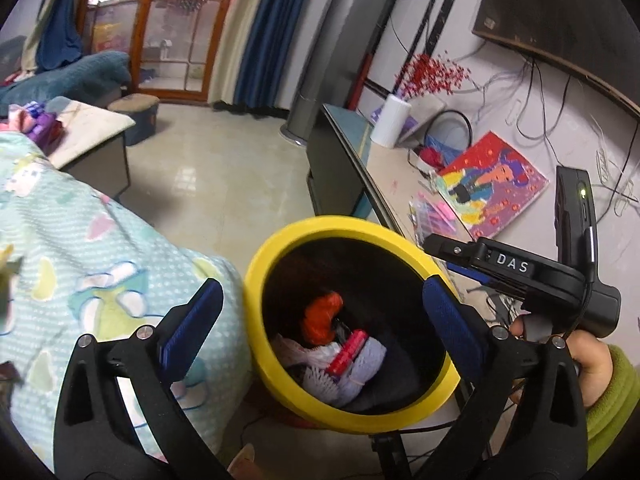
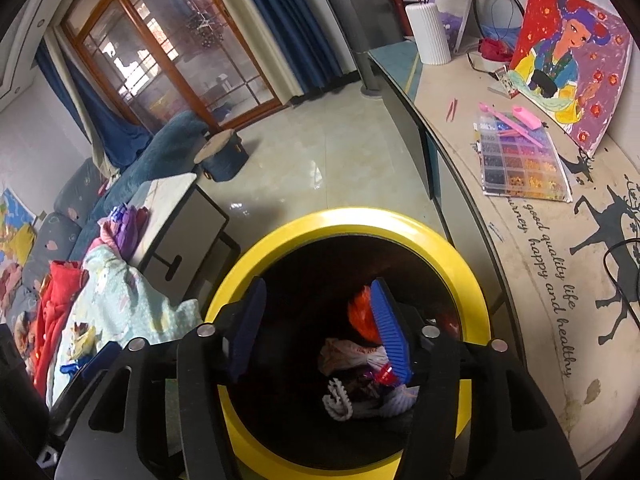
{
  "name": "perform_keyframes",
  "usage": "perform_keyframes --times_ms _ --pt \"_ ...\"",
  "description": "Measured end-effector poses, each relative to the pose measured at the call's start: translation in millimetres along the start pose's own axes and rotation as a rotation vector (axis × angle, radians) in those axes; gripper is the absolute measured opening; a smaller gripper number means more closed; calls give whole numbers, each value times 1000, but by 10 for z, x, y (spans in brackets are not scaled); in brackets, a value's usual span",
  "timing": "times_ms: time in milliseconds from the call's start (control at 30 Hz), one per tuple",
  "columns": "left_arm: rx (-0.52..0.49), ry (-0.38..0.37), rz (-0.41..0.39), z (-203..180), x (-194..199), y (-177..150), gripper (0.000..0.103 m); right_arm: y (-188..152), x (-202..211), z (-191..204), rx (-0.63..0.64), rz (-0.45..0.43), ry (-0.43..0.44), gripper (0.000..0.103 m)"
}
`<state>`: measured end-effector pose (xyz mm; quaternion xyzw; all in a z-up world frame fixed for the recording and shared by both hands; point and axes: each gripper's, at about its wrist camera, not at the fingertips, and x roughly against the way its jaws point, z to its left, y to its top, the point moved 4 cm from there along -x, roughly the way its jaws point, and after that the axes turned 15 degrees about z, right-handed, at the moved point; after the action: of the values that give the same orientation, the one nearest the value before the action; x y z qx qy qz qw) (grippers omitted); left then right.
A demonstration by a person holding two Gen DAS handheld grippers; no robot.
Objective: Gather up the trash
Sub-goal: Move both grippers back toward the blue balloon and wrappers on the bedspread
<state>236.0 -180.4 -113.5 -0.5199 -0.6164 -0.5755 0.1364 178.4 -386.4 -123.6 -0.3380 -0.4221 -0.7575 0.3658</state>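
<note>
Left wrist: left tongs [image 1: 320, 328] spread wide, empty, straddling the yellow-rimmed bin [image 1: 256, 280] at lower centre. Trash inside: orange wrapper [image 1: 322, 314], red stick pack [image 1: 348, 352] with its long axis running lower left to upper right, white netting [image 1: 320, 378].

Right wrist: right tongs [image 2: 320, 328] partly open, empty, over the bin mouth, lower centre. Worktop [image 2: 560, 320] at right.

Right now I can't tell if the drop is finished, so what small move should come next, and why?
Probably lift both grippers back from the yellow bin. The left gripper and right gripper hang over its mouth with jaws apart and nothing between them, and the trash lies at the bottom.
</note>
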Motion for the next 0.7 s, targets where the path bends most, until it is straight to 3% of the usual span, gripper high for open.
perform_keyframes --times_ms 700 --pt "194 235 -228 792 1135 -189 92 -293 464 1097 290 -150 100 73"
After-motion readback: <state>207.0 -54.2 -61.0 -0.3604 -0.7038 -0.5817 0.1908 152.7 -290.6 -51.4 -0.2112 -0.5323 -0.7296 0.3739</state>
